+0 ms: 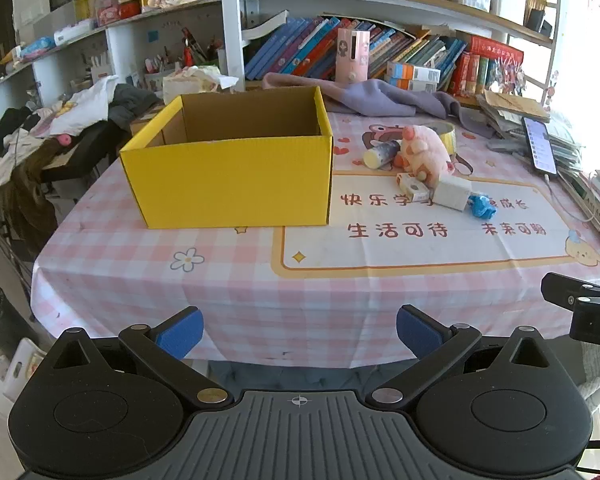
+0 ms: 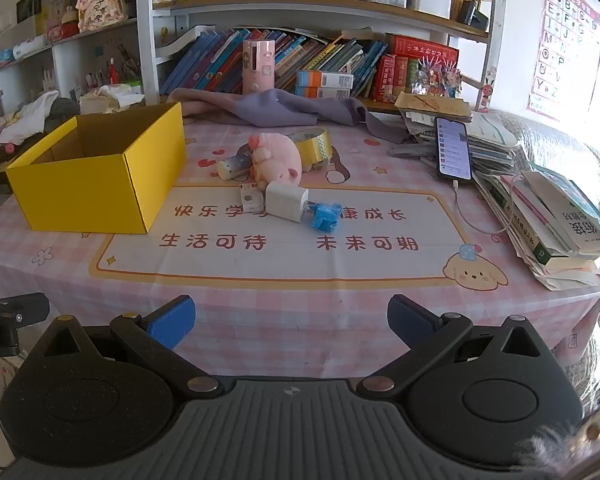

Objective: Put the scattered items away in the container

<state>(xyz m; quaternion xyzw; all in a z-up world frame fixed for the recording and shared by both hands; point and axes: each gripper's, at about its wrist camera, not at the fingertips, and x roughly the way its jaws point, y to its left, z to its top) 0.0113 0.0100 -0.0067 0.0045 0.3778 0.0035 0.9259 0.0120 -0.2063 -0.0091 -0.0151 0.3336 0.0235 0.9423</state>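
Right wrist view: both grippers hang back off the desk's near edge, right gripper (image 2: 291, 322) and left gripper (image 1: 299, 332) fingers spread wide, holding nothing. Plush pig (image 2: 276, 160), white box (image 2: 286, 201) and blue toy (image 2: 325, 216) sit clustered right of the empty yellow box (image 2: 100, 188), so probably lining up a first grab.

**Both tongs wide open, nothing between the pads**

My left gripper (image 1: 300, 332) tilts downward, its two black arms splayed as far out as they go. The blue pads (image 1: 182, 336) face each other across a broad gap, and nothing sits between them or touches them.

My right gripper (image 2: 291, 326) is in the same pose: angled down, arms spread, blue pads (image 2: 174, 322) well apart, with nothing in the gap.

The two tongs sit side by side at about the same height. From my left one, a black part of the right one shows just past its right arm; from my right one, a black part of the left one shows just past its left arm.
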